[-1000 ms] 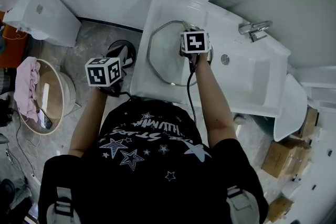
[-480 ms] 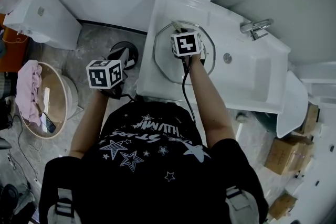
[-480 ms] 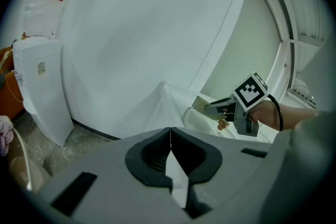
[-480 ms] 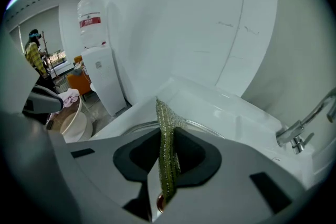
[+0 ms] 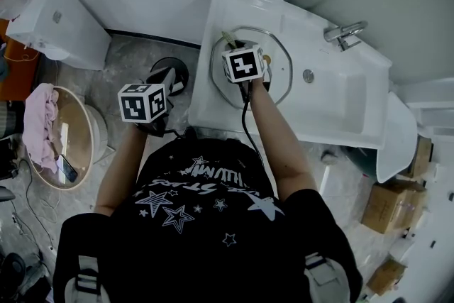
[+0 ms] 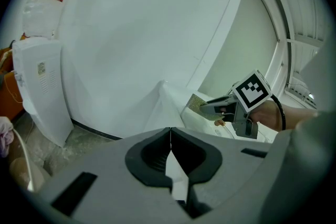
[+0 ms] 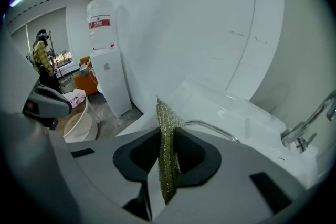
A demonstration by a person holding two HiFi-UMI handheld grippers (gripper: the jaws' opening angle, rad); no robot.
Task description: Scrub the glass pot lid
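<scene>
White walls, grey floor, cluttered room; water dispenser [image 5: 50,18] far left, round tub [image 5: 79,147] below it with a pink cloth [image 5: 35,125] draped in it

Left gripper [image 5: 164,74] hangs over the floor just left of the sink unit [image 5: 340,99], well apart from the lid; jaws pressed together with nothing between them, so it plays no part in the job right now

Right gripper [image 5: 234,46] is over the left half of the glass pot lid [image 5: 280,81], jaws clamped on a green scouring pad [image 7: 167,134] that stands on edge and sticks out past the jaw tips. Lid lies flat in the sink basin, steel rim visible all round except where the gripper covers it. Cannot tell from any view if the pad actually touches the glass or sits just above it

Tap [image 5: 344,33] at the far right of the sink, no water seen running, no foam or wet streaks visible on the lid

Progress, as a judgement: pad is picked up and brought to the lid, so setup is done; scrubbing looks early or mid-way at best, pad is only at the left side. Right half, centre and rim likely left to cover, and nothing steadies the lid
</scene>
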